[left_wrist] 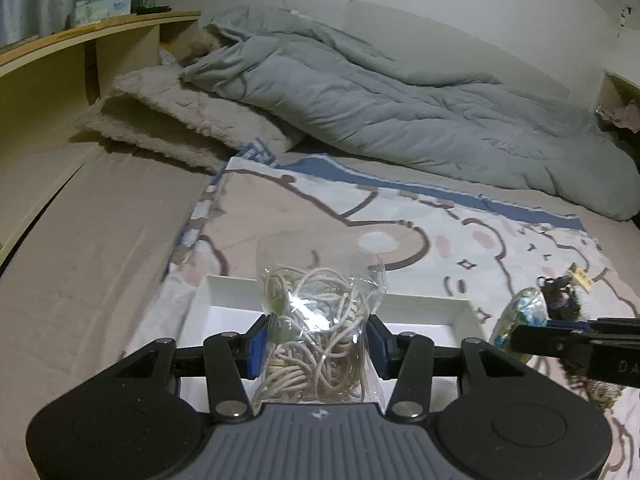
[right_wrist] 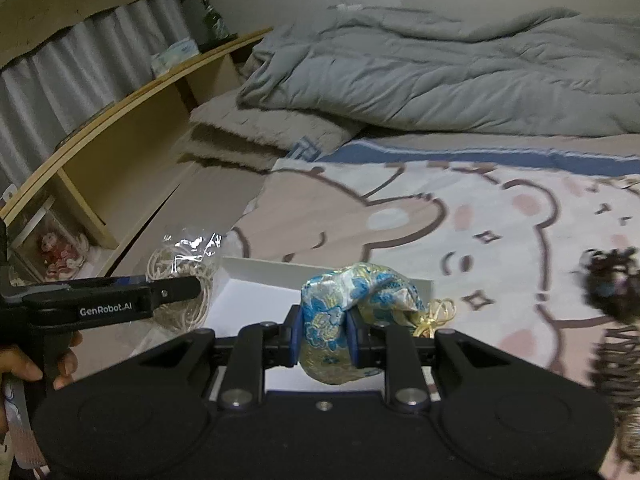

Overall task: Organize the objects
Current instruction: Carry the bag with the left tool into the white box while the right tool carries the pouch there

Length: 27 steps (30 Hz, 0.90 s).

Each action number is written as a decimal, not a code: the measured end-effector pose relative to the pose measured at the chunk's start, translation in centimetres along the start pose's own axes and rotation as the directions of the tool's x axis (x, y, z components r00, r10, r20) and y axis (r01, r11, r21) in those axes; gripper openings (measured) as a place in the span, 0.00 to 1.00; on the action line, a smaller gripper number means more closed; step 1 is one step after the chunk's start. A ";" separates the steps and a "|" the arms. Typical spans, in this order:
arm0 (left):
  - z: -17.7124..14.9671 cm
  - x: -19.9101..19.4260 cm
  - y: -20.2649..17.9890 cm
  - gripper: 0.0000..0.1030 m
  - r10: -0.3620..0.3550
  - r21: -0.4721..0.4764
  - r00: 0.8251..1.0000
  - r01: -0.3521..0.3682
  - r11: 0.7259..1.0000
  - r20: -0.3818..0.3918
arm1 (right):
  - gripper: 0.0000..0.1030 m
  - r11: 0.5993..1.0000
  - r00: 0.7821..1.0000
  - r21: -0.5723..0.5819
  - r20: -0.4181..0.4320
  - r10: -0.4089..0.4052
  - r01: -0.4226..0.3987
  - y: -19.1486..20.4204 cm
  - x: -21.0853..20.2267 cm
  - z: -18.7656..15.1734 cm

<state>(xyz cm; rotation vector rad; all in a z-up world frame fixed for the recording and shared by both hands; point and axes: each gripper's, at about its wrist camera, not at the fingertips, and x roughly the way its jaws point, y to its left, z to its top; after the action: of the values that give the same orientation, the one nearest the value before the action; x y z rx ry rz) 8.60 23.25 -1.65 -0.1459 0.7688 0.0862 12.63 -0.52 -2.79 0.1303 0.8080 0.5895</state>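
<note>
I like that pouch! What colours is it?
The pouch is blue, gold and white flowers, clearest in the right wrist view.

The left tool (left_wrist: 316,348) is matte black with blue pads, silver screws on its linkage arms and a grey ribbed plate at six o'clock. The right tool (right_wrist: 323,344) shares the black frame, blue pads and silver screws. In the right wrist view, at nine o'clock, the left tool's side reads "GenRobot.AI".
</note>
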 end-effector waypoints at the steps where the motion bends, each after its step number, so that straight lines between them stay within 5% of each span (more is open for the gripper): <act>1: -0.1 0.3 0.4 0.49 0.003 0.005 1.000 -0.003 1.000 -0.003 | 0.22 1.000 1.000 0.001 -0.008 0.007 -0.007 0.5 0.8 0.0; 17: -0.8 6.8 5.3 0.51 0.013 0.019 0.999 -0.012 1.000 -0.047 | 0.23 0.998 0.986 0.023 -0.153 0.069 -0.067 5.3 11.5 -0.3; 19: -0.7 7.2 5.5 0.82 0.039 0.020 0.998 -0.039 0.999 -0.042 | 0.36 0.995 0.983 0.059 -0.159 0.088 -0.080 5.2 12.4 -0.2; 21: -0.8 7.2 5.6 0.84 0.053 0.032 0.998 -0.052 0.998 -0.032 | 0.56 0.994 0.985 0.089 -0.153 0.084 -0.070 5.0 12.7 -0.1; 27: -0.9 6.6 5.8 0.84 0.054 0.038 0.998 -0.052 0.998 -0.042 | 0.58 0.998 0.990 0.040 -0.136 0.042 -0.037 4.8 12.0 -0.1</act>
<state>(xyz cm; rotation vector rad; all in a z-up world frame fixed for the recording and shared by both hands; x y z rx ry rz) 11.96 28.94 -7.46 -0.0928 0.8170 0.1193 16.93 9.95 -8.96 0.1421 0.9515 0.6259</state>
